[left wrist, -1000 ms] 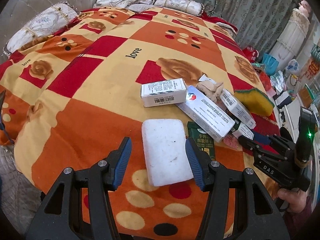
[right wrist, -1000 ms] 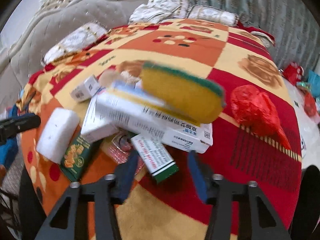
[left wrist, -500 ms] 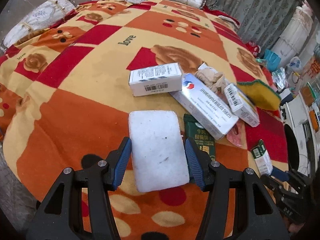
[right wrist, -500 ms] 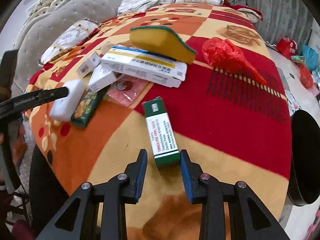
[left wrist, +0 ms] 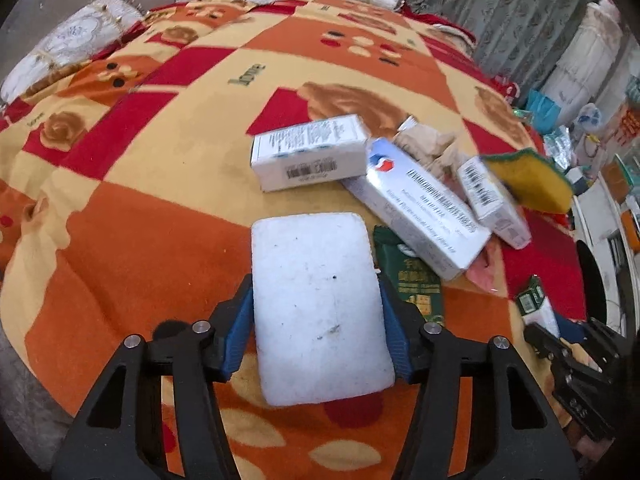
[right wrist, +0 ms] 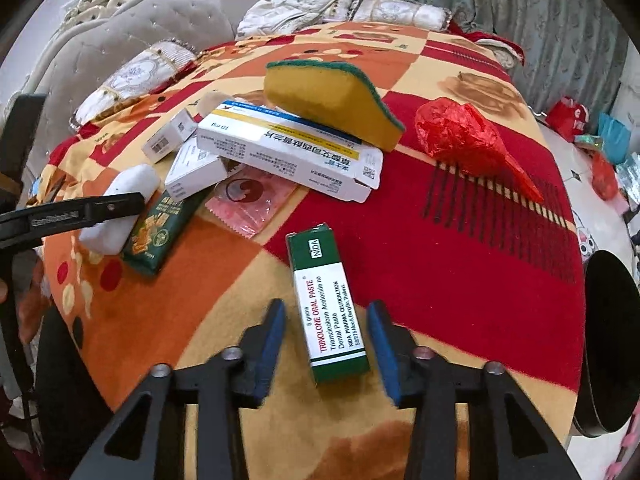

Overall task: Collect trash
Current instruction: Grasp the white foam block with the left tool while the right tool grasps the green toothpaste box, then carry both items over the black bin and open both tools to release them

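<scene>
A white foam block (left wrist: 318, 304) lies on the patterned blanket; my left gripper (left wrist: 316, 324) is shut on it, both blue pads against its sides. It also shows in the right wrist view (right wrist: 120, 208). A green and white paste box (right wrist: 330, 308) lies between the fingers of my right gripper (right wrist: 328, 344), which is open with gaps on both sides. Further back lies a pile: white medicine boxes (right wrist: 288, 152), a yellow-green sponge (right wrist: 332, 100), a green packet (right wrist: 164, 228), a pink wrapper (right wrist: 248, 196) and a red plastic bag (right wrist: 464, 136).
The bed's blanket (left wrist: 140, 240) drops off at the near edge. A black round bin (right wrist: 612, 340) stands off the bed's right side. Pillows (right wrist: 132, 80) and a padded headboard lie at the back. Clutter sits on the floor at the right (left wrist: 592, 152).
My left gripper has advanced and closed on the white foam block. My right gripper pulled the green paste box out of the pile towards the near edge, then opened around it.
</scene>
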### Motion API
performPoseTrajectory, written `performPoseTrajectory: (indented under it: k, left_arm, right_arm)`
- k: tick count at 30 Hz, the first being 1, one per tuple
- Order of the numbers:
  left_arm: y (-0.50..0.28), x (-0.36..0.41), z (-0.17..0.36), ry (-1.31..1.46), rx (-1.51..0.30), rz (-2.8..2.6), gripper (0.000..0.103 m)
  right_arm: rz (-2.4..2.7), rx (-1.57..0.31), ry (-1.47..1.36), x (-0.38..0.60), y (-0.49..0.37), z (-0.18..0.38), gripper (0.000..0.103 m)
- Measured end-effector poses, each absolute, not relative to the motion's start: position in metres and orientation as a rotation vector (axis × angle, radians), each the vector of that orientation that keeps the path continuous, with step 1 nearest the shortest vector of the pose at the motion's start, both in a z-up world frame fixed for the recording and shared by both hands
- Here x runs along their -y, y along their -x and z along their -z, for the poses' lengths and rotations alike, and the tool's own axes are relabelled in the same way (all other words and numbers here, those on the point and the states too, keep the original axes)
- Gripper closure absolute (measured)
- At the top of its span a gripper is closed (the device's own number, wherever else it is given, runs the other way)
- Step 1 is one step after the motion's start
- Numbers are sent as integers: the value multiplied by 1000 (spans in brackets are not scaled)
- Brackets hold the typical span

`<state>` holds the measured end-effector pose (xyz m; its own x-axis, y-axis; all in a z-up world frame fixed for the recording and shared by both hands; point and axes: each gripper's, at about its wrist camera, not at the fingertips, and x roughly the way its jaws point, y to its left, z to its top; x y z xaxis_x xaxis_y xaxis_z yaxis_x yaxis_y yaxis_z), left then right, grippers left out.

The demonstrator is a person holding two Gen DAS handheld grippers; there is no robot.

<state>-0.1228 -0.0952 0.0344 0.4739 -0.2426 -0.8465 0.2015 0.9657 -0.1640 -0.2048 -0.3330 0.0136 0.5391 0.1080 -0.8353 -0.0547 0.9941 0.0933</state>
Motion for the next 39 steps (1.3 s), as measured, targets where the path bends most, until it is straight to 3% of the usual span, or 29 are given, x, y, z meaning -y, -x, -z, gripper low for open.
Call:
performPoseTrajectory:
  k: [2,18,39]
  left_arm:
    - [126,97,-45,37,-1016,286,48]
    - [163,190,-101,-74,-893,475,48]
    - [185,335,-113,-196,-823,662,48]
  right_arm:
    - [-107,-990,-69,334,206,-18,80]
    - [-20,-843,-123,376,238,-71,81]
    - [264,-781,-235,500,285,-85,80]
